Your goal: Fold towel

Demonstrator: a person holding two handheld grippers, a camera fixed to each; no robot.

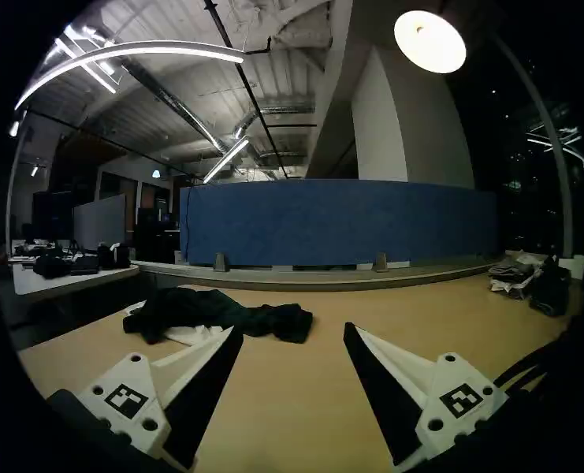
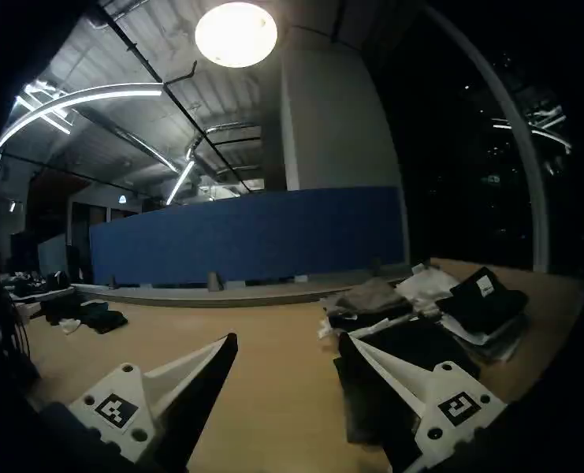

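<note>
Your left gripper has its fingers spread wide with nothing between them, and it hangs low over the table. Your right gripper is also spread and empty.

The towel is the dark green heap ahead and slightly left of the left gripper, on the table, well short of the blue divider. In the right gripper view the towel sits far off to the left.

**Risks**
- A white cloth pokes out from under the towel's near edge. If you pinch low there, you will likely lift both.
- The towel is bunched and shows no clean corner. If you grab a random fold, it will probably come up twisted.
- A black cloth lies just beside the outer finger of your right gripper, next to the clothes pile. I cannot tell whether they touch. Swinging toward the towel could drag the black cloth along.
- The tabletop looks smooth, so the towel may slide instead of folding.

**Orientation**
The heap's long axis runs left to right across the left gripper view, roughly parallel to the divider. The bulkier end is at the left and a thinner lobe at the right. The true edges are hidden in the crumple.
</note>
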